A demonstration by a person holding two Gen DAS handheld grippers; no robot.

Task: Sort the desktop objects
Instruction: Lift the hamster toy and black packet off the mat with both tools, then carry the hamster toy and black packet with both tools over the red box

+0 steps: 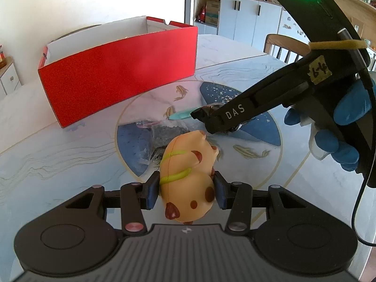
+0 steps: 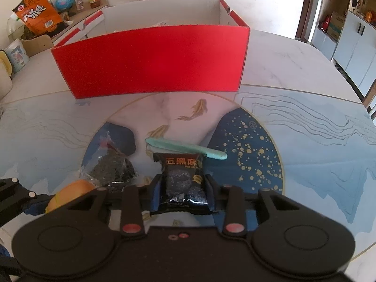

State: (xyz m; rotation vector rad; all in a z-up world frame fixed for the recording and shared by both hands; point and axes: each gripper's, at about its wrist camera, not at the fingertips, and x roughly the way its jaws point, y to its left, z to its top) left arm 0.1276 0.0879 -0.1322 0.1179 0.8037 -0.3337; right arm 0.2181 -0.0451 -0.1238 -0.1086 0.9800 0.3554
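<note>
A peach toy animal (image 1: 185, 164) with brown spots and a green band sits between the pads of my left gripper (image 1: 186, 189), which is shut on it just above the table. My right gripper (image 2: 183, 190) is shut on a black snack packet (image 2: 182, 176) with orange lettering. In the left wrist view the right gripper (image 1: 206, 117) comes in from the right, held by a blue-gloved hand (image 1: 347, 117). A teal stick (image 2: 185, 149) lies just beyond the packet. A clear bag of dark bits (image 2: 112, 169) lies to its left. The red box (image 2: 152, 63) stands open behind them.
The round table (image 2: 305, 117) has a painted disc with fish in its middle. A wooden chair (image 1: 282, 44) stands at the far side, with pale cabinets (image 1: 246, 16) behind it. An orange snack bag (image 2: 37, 14) sits on a side counter at the left.
</note>
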